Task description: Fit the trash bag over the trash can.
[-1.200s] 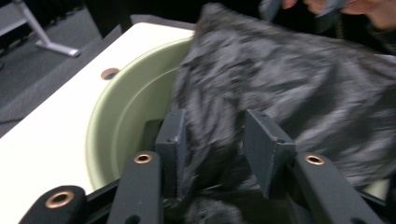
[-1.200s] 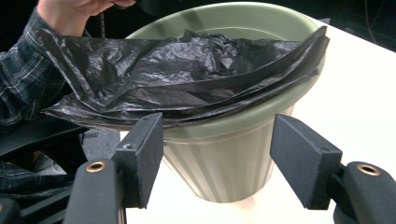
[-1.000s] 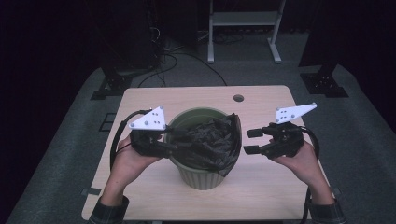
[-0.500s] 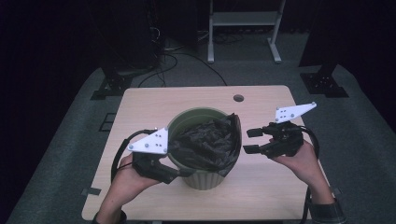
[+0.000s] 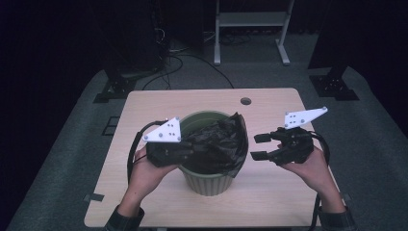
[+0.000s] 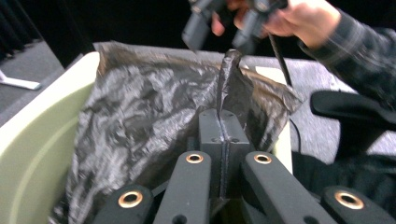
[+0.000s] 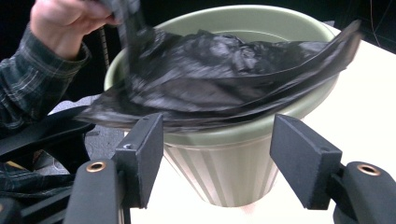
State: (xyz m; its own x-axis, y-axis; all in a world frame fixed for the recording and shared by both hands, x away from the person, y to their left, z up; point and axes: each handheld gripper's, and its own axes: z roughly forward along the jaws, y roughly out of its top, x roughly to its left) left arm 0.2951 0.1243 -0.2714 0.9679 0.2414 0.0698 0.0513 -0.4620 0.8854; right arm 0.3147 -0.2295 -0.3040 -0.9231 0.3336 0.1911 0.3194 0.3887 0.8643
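A pale green ribbed bin stands in the middle of the table with a crumpled black plastic bag in its mouth. My left gripper is at the bin's left rim. Its jaws have just closed, and in the left gripper view they pinch a raised fold of the bag. My right gripper hovers open just right of the bin, clear of it. In the right gripper view its jaws frame the bin's wall, and the bag's edge drapes over the rim.
The light wooden table has a small round hole near its far edge. Beyond it on the dark floor stand a white rack, stand bases and loose cables.
The left gripper dipped toward the bin's front left, then came back to the left rim and shut on the bag. The right gripper has kept still.
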